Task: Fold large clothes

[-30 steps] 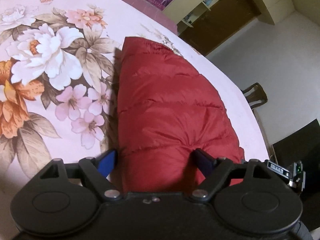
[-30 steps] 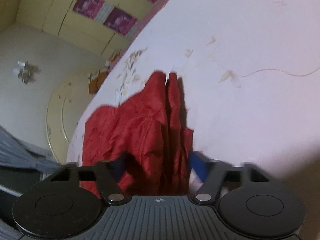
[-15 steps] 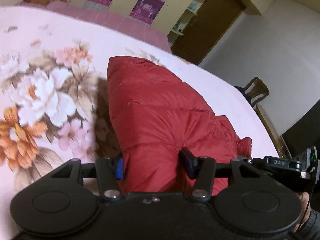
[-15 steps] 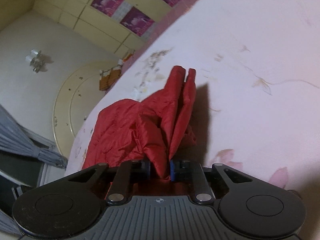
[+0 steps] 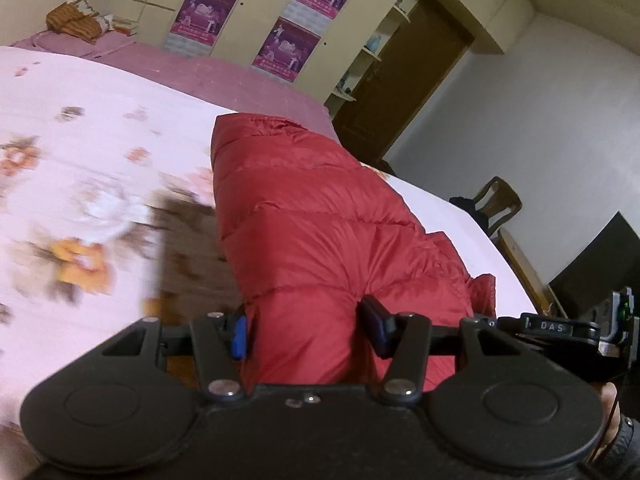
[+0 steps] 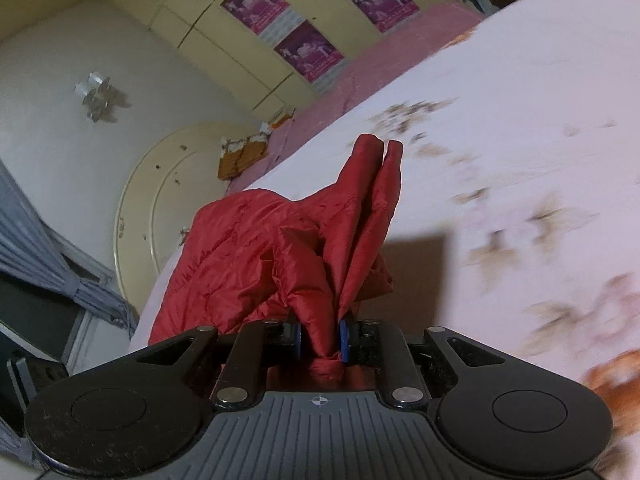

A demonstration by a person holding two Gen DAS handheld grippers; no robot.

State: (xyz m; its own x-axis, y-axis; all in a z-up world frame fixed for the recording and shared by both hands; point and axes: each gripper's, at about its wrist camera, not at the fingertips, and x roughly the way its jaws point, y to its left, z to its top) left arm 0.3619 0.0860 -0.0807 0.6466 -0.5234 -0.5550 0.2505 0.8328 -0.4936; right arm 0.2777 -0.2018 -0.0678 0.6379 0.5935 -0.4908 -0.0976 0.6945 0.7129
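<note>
A red quilted puffer jacket [image 5: 320, 232] lies on a bed with a pink floral sheet [image 5: 80, 128]. My left gripper [image 5: 306, 330] is shut on a thick fold of the jacket's near edge, the padding bulging between its blue pads. My right gripper [image 6: 320, 340] is shut on a bunched fold of the same jacket [image 6: 248, 248] and holds it lifted above the sheet [image 6: 520, 100], so the fabric hangs in pleats. The right gripper's body shows at the right edge of the left wrist view [image 5: 568, 326].
Cream wardrobes with purple posters [image 5: 288, 44] stand behind the bed. A brown door [image 5: 404, 76], a wooden chair [image 5: 500, 204] and a dark screen [image 5: 600, 256] are to the right. A round cream headboard [image 6: 160, 200] and grey curtain [image 6: 40, 240] are at the far end.
Both grippers closed on the jacket and rose from the bed, lifting its near edge. The views tilted up, so more of the room shows.
</note>
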